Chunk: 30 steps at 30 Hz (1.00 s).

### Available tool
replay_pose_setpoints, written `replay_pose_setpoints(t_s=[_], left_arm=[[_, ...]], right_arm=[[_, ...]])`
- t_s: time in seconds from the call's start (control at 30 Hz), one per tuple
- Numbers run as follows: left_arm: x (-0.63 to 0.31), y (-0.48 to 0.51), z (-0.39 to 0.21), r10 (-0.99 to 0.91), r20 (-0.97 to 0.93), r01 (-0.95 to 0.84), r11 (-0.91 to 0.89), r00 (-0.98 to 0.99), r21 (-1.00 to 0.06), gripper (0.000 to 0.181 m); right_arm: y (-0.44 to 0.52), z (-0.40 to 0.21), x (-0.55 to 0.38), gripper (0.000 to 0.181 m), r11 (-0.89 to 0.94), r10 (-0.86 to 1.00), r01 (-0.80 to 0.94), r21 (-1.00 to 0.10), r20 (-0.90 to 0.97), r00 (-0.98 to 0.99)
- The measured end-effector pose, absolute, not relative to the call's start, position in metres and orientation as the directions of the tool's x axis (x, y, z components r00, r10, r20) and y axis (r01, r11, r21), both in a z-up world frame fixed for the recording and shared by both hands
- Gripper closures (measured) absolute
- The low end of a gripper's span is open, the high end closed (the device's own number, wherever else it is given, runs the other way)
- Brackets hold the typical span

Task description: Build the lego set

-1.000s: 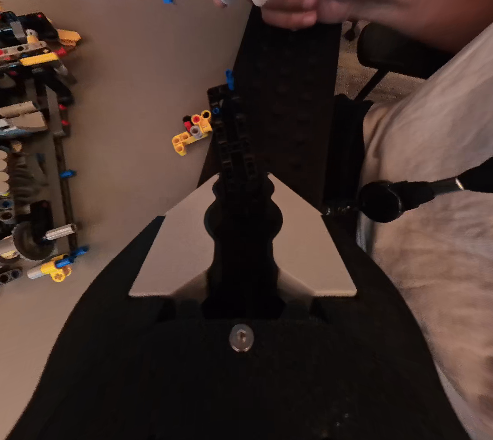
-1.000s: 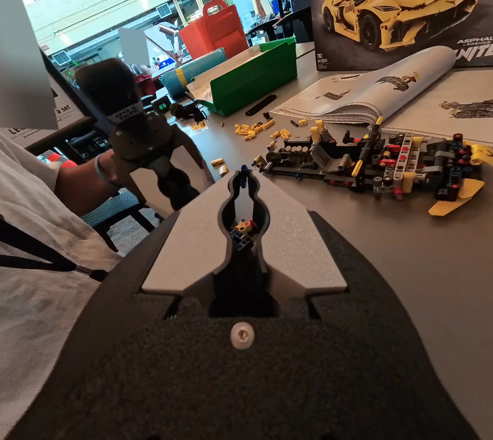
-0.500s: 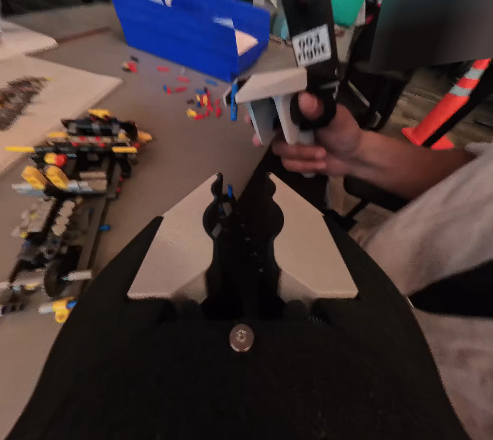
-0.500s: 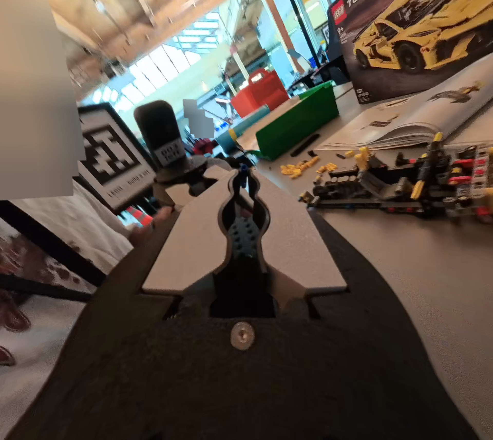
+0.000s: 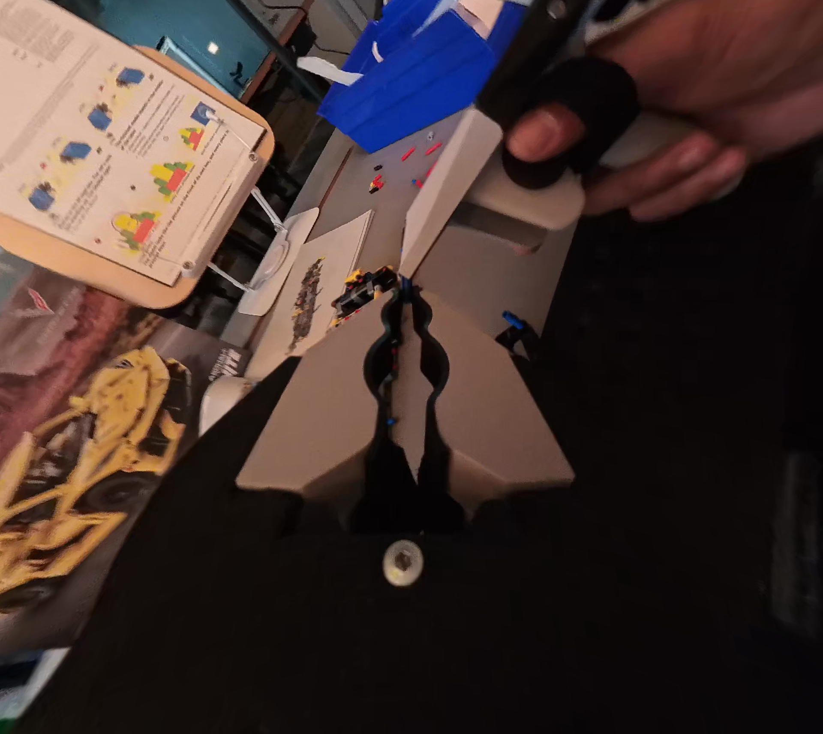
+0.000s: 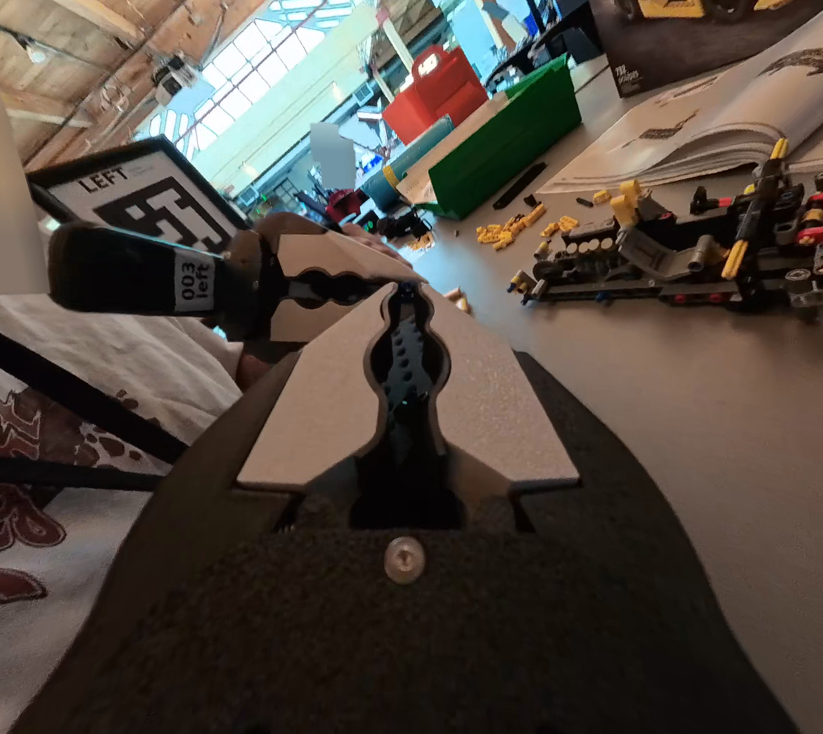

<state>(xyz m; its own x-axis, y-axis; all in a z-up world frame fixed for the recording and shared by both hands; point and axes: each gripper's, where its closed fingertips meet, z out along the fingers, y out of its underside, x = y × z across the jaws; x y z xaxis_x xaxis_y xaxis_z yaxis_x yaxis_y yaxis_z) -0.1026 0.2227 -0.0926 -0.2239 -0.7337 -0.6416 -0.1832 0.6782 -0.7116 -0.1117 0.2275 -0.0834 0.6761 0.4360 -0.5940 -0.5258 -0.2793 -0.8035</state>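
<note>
The partly built lego car chassis (image 6: 694,262), black with yellow, red and grey parts, lies on the grey surface (image 6: 623,378), right of both grippers. The right gripper (image 6: 406,289) is nearly closed, pinching a small blue pin (image 6: 405,288) at its tips. The left gripper (image 5: 403,289) is also narrow, clamped on a black lego piece (image 5: 392,360), tip to tip with the right one. Loose yellow pieces (image 6: 507,229), a green bin (image 6: 503,156) and an open instruction booklet (image 6: 712,133) sit beyond.
</note>
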Motion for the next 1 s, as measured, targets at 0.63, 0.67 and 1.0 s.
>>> replay_pose_setpoints(t_s=[0.63,0.67,1.0], left_arm=[[-0.101,0.228,-0.100,-0.355,-0.907,-0.118,0.934,-0.227,-0.336,0.176],[-0.101,0.228,-0.101,-0.346,-0.911,-0.120,0.938,-0.226,-0.326,0.176],[-0.100,0.230,-0.104,-0.290,-0.932,-0.128,0.955,-0.219,-0.267,0.177]], right_arm=[[0.228,-0.095,-0.114,0.176,-0.382,0.421,-0.531,-0.757,-0.654,0.629],[0.228,-0.095,-0.114,0.176,-0.387,0.422,-0.538,-0.749,-0.662,0.619],[0.229,-0.097,-0.108,0.176,-0.400,0.392,-0.575,-0.714,-0.700,0.597]])
